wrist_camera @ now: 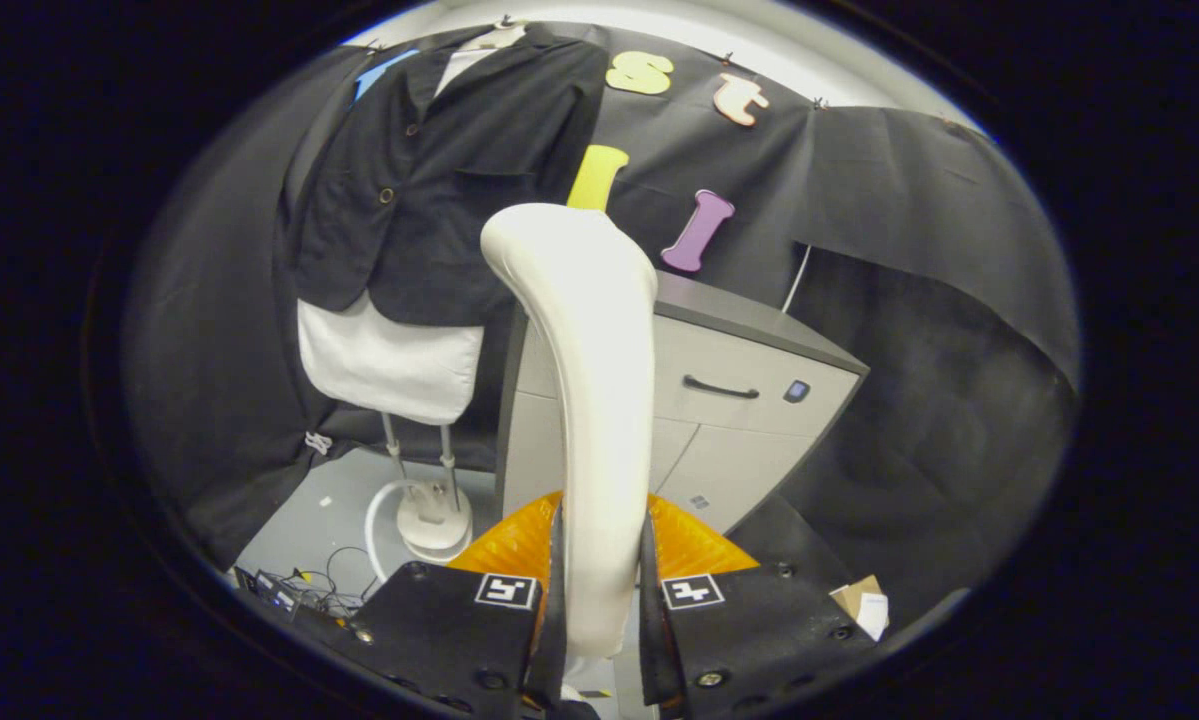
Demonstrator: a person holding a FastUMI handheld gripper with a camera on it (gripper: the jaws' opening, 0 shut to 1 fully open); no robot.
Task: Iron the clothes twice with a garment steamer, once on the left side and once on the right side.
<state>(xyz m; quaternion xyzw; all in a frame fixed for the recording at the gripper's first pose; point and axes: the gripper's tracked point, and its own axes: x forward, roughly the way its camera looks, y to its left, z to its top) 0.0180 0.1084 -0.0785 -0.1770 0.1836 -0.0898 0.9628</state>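
My gripper (599, 570) is shut on the cream handle of the garment steamer (584, 360), which rises between the fingers and curves up and left. Beyond and to the left of it, a dark jacket (429, 180) hangs on a white dress form (389, 365) standing on a thin-poled round base (434, 525). The steamer's head sits some way short of the jacket's right side and does not touch it. The steamer's lower end is hidden between the fingers.
A grey-and-white cabinet (729, 400) with a dark handle stands right behind the steamer, to the right of the dress form. Cables (299, 590) lie on the floor at the left. A small cardboard piece (859, 600) lies on the floor at the right.
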